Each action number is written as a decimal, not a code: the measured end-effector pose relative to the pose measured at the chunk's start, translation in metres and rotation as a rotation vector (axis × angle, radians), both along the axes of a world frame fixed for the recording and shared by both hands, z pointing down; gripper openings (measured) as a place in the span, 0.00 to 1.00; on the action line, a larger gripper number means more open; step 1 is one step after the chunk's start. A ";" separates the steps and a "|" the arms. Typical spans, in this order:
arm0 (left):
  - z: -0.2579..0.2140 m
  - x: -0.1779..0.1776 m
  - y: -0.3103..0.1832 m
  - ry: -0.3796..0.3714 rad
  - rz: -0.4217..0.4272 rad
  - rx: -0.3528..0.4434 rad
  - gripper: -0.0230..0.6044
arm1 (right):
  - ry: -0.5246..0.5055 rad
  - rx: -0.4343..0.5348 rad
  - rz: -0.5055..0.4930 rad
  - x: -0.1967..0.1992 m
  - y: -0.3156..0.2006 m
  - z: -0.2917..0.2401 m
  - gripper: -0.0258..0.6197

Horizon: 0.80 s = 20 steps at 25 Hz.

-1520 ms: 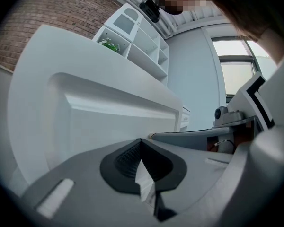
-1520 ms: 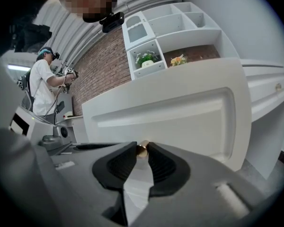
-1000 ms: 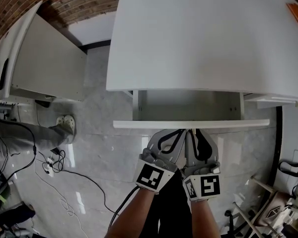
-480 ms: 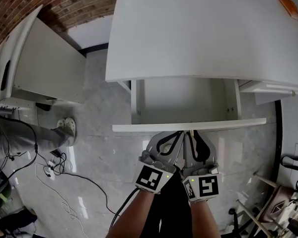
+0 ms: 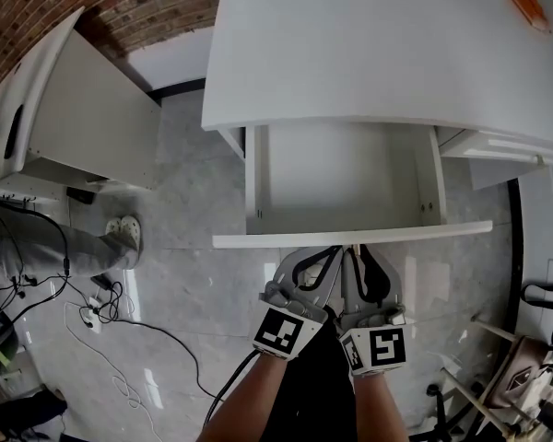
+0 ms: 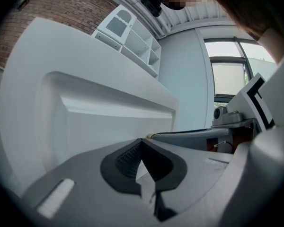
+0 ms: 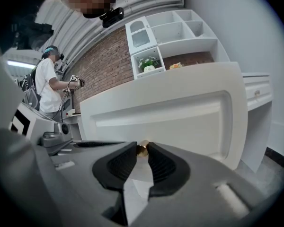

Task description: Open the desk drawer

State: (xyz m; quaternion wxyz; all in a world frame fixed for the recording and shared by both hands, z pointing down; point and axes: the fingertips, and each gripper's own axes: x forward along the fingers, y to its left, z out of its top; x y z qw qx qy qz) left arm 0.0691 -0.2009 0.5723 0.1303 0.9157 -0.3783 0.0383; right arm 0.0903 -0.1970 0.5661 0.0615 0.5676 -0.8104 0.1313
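While drawer (image 5: pixel 286 239) gapes, knob (image 7: pixel 142 149) between right fingers (image 7: pixel 119 166).

bright even daylight, strong fisheye warping, dark vignetted corners, near parts blurred.
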 end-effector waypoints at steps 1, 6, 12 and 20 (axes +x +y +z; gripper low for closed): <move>0.000 0.000 0.003 0.001 0.002 0.000 0.02 | 0.000 0.000 0.002 0.000 0.003 0.000 0.15; 0.001 -0.001 0.017 0.001 0.004 -0.006 0.02 | 0.007 0.000 0.009 -0.001 0.016 0.000 0.15; 0.002 0.002 0.033 0.002 0.004 -0.010 0.02 | 0.010 0.003 0.012 0.002 0.033 0.001 0.15; 0.006 0.002 0.050 -0.002 0.012 0.023 0.02 | 0.009 0.002 0.014 0.002 0.050 0.001 0.15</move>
